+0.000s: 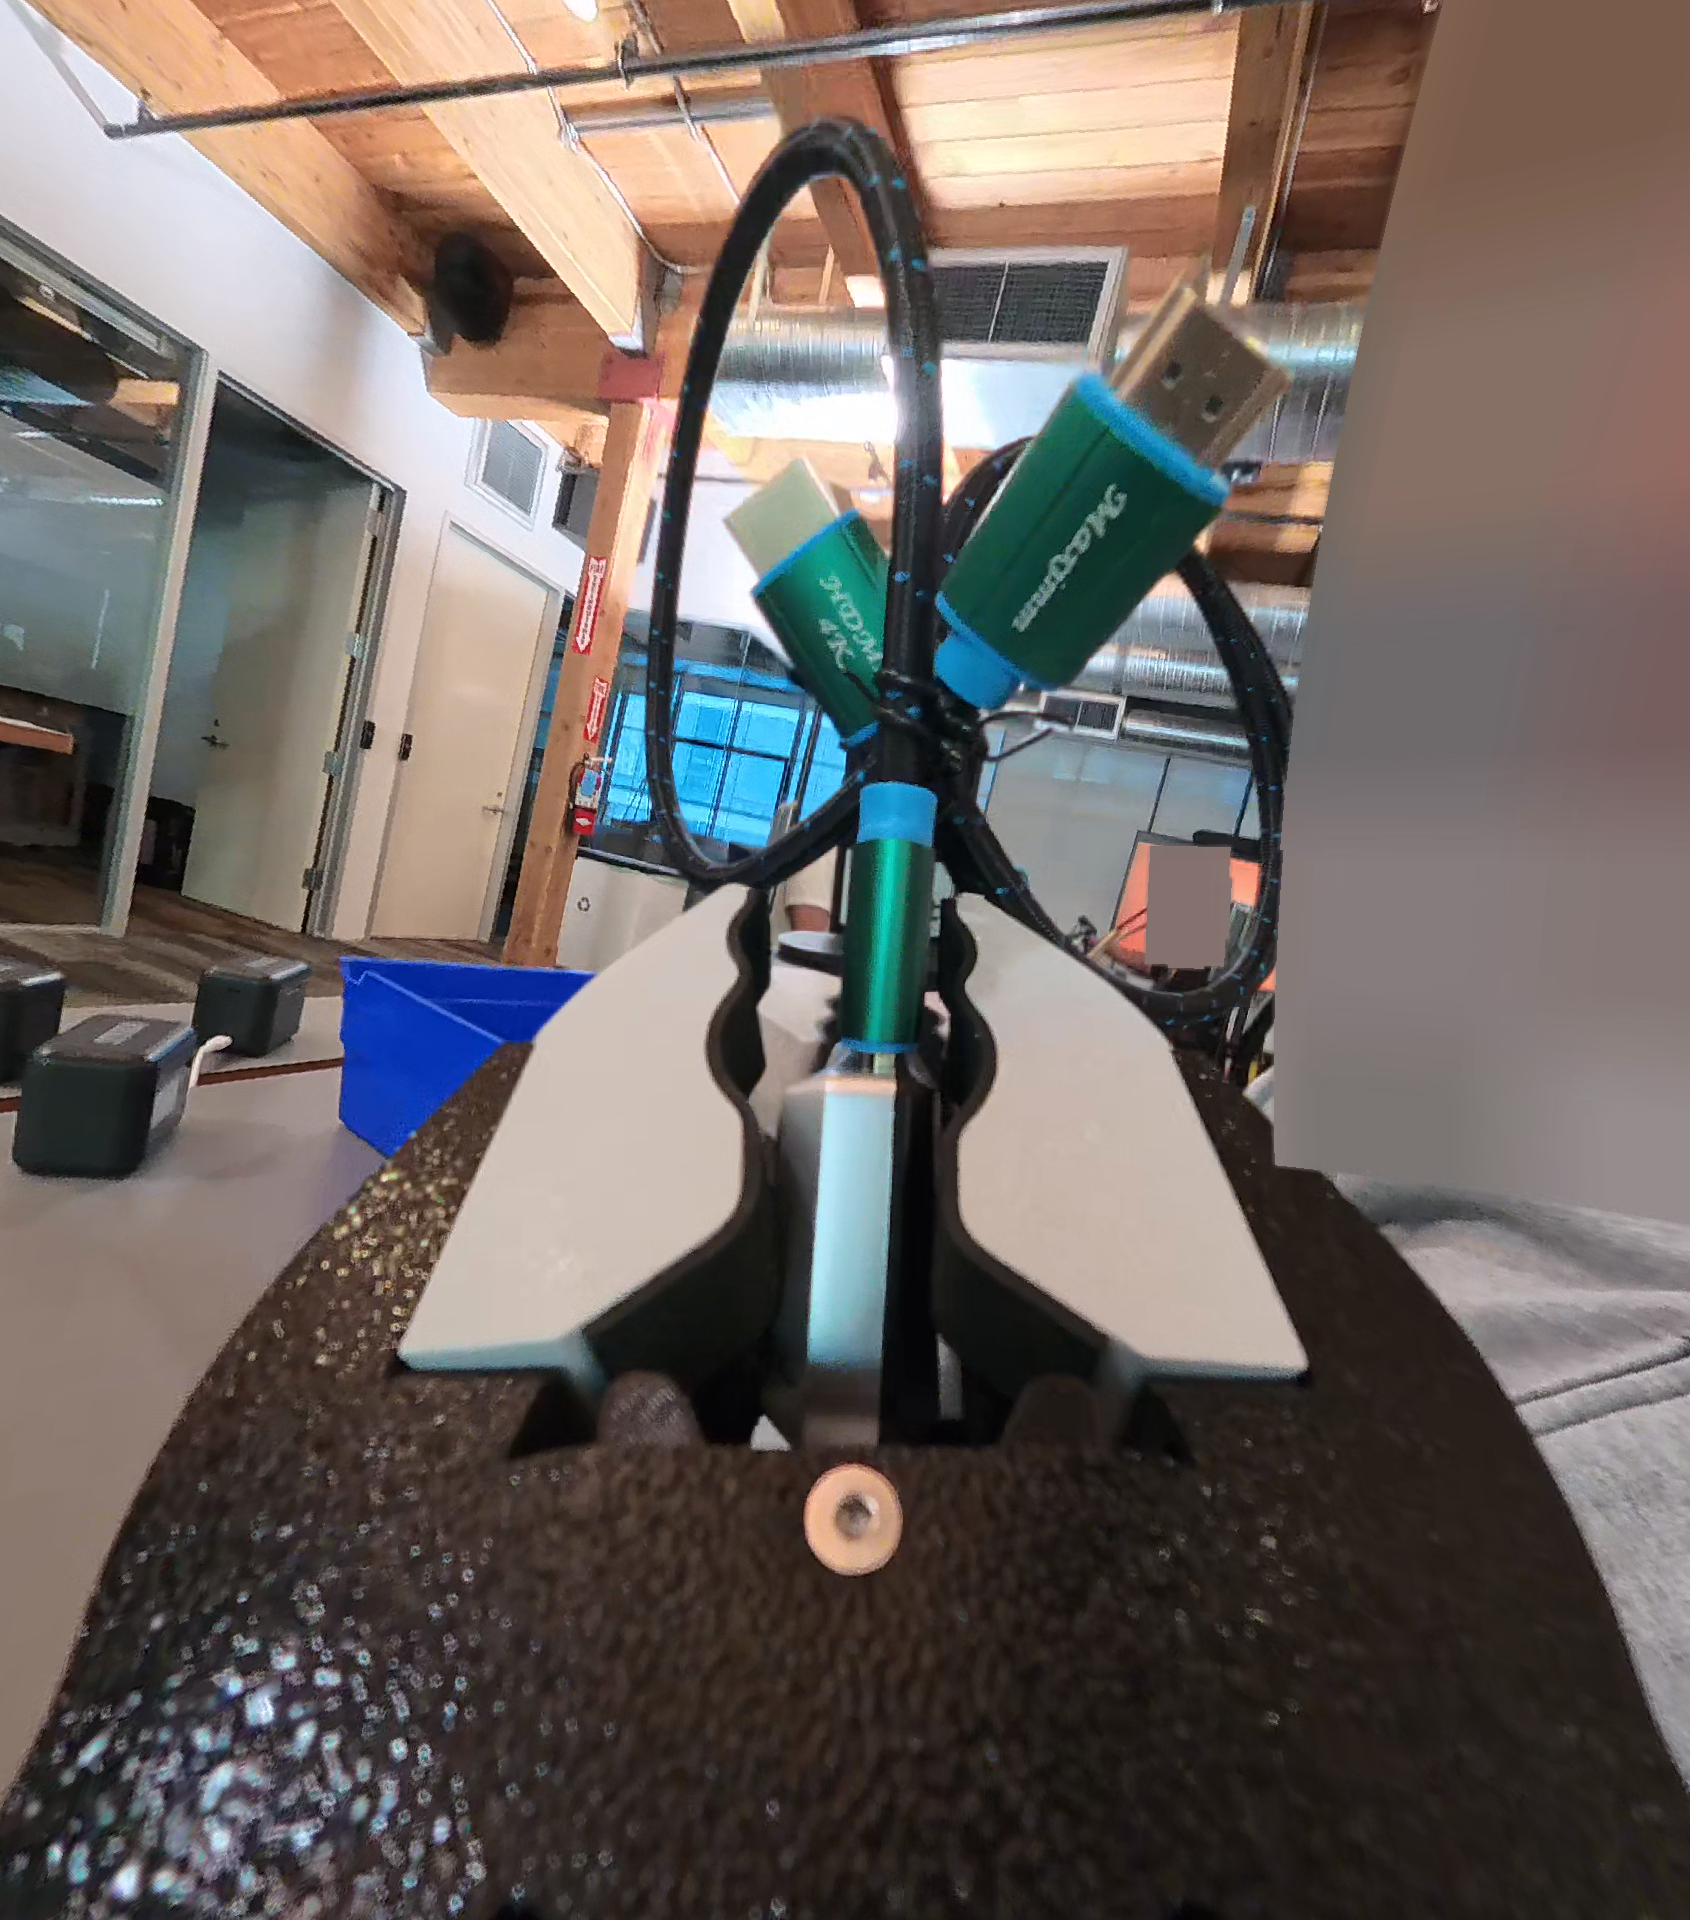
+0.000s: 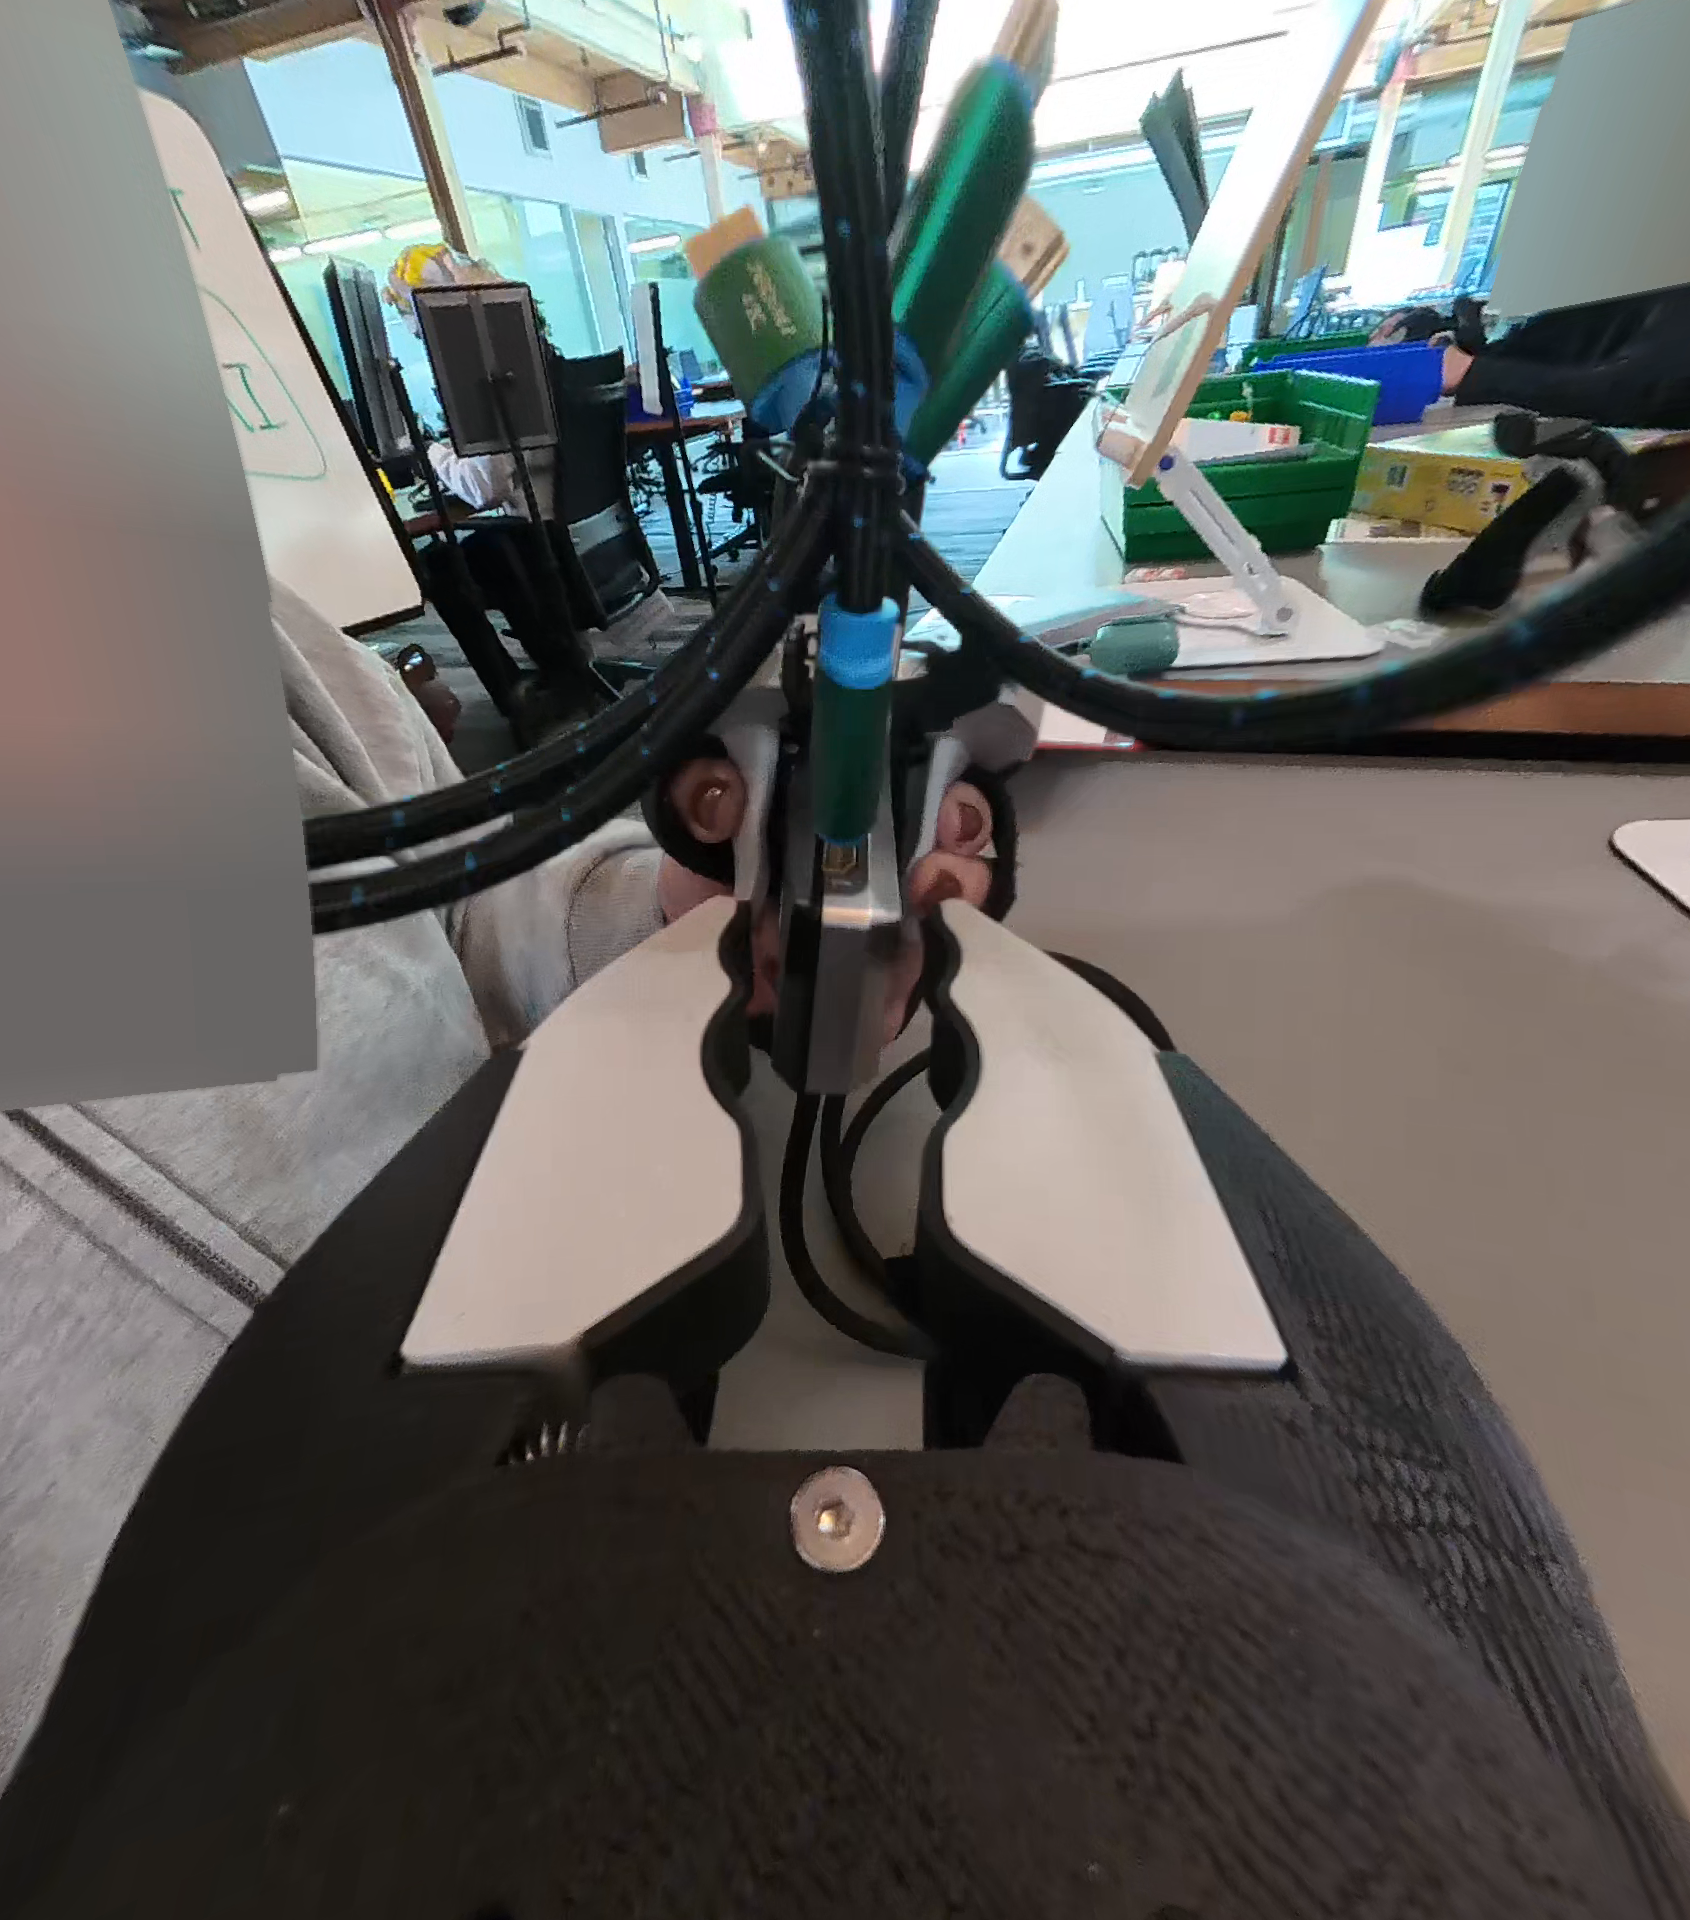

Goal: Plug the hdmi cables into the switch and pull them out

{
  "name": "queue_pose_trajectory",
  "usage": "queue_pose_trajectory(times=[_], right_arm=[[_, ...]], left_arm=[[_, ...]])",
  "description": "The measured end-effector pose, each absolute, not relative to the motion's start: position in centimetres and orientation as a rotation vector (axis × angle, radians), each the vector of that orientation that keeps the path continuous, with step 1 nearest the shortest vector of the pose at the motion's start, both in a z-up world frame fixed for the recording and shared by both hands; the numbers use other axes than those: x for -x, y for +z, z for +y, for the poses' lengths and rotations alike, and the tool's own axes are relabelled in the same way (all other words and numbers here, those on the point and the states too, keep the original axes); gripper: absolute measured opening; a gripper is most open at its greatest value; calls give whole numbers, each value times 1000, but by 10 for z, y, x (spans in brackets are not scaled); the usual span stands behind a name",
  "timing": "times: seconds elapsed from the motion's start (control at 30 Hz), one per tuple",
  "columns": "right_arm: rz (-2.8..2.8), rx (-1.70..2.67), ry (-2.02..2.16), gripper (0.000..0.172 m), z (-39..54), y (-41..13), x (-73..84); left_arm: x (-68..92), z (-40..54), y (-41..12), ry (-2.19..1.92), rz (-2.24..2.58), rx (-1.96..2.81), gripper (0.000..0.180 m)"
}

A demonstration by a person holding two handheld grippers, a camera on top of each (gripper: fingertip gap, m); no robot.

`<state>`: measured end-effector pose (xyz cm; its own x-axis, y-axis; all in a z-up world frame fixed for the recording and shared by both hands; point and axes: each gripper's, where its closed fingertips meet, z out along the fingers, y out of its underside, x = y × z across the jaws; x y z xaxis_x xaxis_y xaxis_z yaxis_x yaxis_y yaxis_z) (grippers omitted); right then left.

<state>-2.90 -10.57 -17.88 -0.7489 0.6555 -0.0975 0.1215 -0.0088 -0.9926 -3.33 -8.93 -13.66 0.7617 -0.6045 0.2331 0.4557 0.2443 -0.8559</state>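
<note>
Three green plugs (image 1: pixel 1078 540), two grippers (image 1: pixel 846 935).

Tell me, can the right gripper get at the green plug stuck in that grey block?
Probably yes. The green plug stands just ahead of the right gripper, whose open fingers flank the grey block. The black cables loop aside; the left gripper opposite may crowd it.

Whether the left hand-held gripper (image 1: pixel 846 935) presses its pads on the green plug (image 1: pixel 885 935) or the silver adapter (image 1: pixel 846 1226) cannot be told: the contact faces are hidden. In the right wrist view the right hand-held gripper (image 2: pixel 836 935) stands about the same adapter (image 2: pixel 846 987), contact unclear. The braided black cable (image 2: pixel 1236 696) runs off the right edge; upper green plugs (image 2: pixel 966 208) are blurred. Grey patches cover both views' sides
</note>
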Motion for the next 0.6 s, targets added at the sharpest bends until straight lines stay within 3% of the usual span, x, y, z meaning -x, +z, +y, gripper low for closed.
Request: queue_pose_trajectory(times=[0.07, 0.17, 0.27, 0.37, 0.43, 0.57, 0.6], right_arm=[[-1888, 791, 1795, 20, -108, -181, 30], [-1875, 799, 1841, 19, -109, -181, 30], [-1835, 775, 1863, 19, -107, -179, 30], [-1792, 768, 1902, 18, -106, -174, 28], [-1777, 776, 1922, 18, -105, -173, 29], [-1759, 788, 1965, 18, -104, -173, 29], [-1757, 789, 1971, 18, -104, -172, 29]], left_arm=[[31, -89, -138, -724, 177, 1137, 31], [28, -90, -143, -770, 217, 1210, 35], [33, -90, -156, -810, 245, 1349, 65], [32, -87, -178, -740, 306, 1517, 77], [24, -88, -182, -713, 356, 1540, 72], [14, -90, -180, -718, 412, 1508, 35], [13, -90, -182, -734, 415, 1521, 33]])
